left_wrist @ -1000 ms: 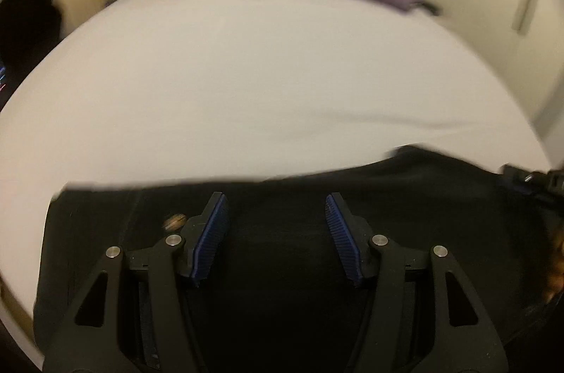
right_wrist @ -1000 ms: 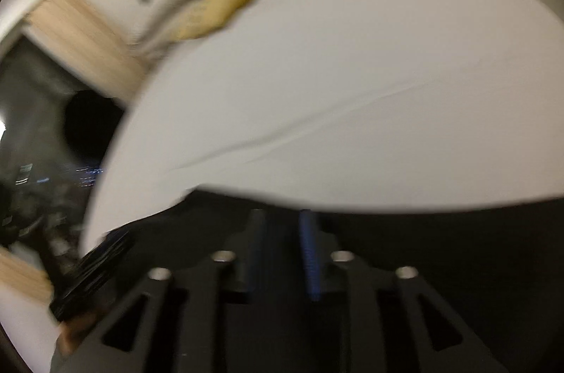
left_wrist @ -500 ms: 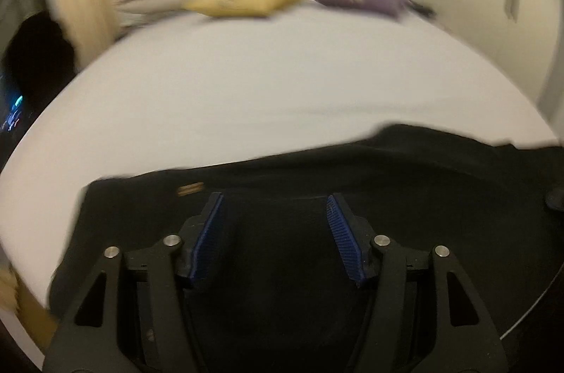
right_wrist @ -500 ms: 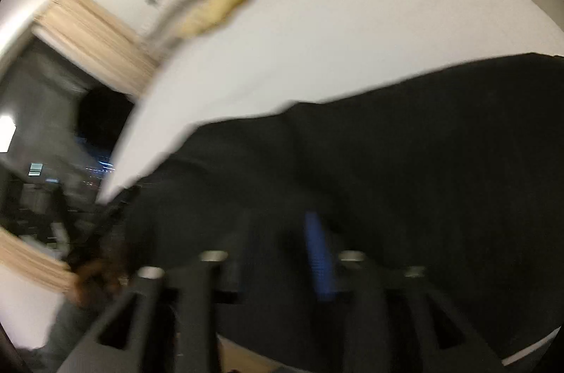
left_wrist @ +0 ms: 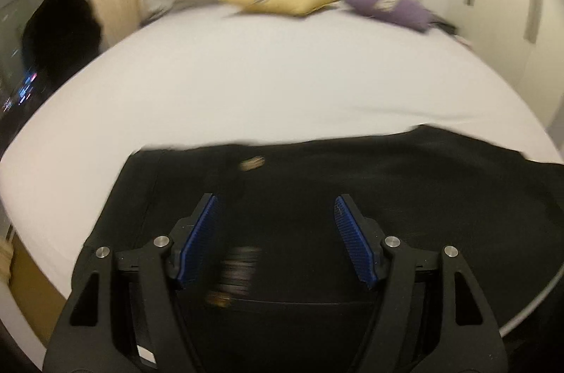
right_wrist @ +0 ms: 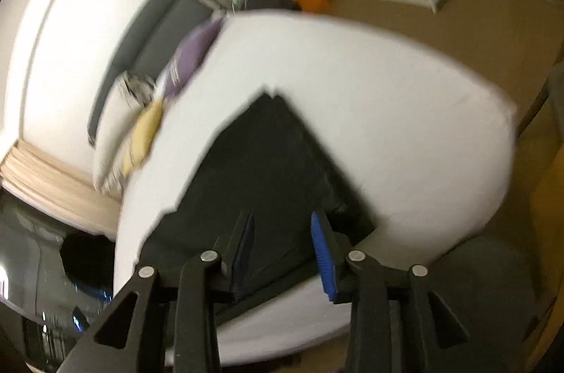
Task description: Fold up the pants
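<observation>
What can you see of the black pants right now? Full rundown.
The black pants look like matte, dark woven fabric, lying flat on the white bed sheet near its foot edge. In the left wrist view a small brass-coloured button or rivet sits near the far edge, with a blurred striped tag lower down. The right wrist view shows layered edges meeting at a far corner, suggesting a fold. Both the left claw and right claw are open over the fabric, gripping nothing.

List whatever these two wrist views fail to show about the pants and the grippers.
- Left wrist view: the pants run under the left gripper and off the right and bottom edges, so their full outline is hidden.
- Same view: the small gold detail is too blurred to identify.
- Right wrist view: motion blur and the right gripper hide the pants' near edge.
</observation>
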### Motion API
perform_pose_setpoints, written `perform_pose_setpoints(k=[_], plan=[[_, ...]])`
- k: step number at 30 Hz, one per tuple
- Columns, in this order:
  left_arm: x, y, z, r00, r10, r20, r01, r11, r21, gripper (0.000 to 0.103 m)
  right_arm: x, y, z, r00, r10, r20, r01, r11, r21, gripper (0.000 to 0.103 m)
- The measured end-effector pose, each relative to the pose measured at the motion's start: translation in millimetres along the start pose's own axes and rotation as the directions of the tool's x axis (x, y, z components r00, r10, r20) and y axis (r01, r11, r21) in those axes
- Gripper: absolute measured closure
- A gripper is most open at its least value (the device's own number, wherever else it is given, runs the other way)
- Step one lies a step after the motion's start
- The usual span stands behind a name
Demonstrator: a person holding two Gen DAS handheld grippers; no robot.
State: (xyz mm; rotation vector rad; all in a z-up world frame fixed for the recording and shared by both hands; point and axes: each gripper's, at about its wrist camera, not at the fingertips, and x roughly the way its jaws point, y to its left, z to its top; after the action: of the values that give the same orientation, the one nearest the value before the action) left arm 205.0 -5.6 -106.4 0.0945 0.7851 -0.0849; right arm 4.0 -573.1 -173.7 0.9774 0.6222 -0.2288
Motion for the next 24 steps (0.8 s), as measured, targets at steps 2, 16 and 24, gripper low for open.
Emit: perform_pose_setpoints(k=[2,16,24], plan=[[-2,-47,6,0.998,-0.064,-0.018,0.066,0.995,0.076,0.035,-1,10,-1,0.998,0.061,-0.001,-0.061,0.998,0.003,0.056],[46,-149,-40,0.973,-0.159,-0.169,0.183,0.974,0.134,0.005,2,-43,-13,0.998,0.049,-0.029,-0.045,0.991,0.128,0.083],[7,-164,-25,0.978,-0.203,-0.055,0.207,0.974,0.095,0.005,-65,-75,5,0.994,-0.071,0.081,0.043,0.949,0.312,0.051]])
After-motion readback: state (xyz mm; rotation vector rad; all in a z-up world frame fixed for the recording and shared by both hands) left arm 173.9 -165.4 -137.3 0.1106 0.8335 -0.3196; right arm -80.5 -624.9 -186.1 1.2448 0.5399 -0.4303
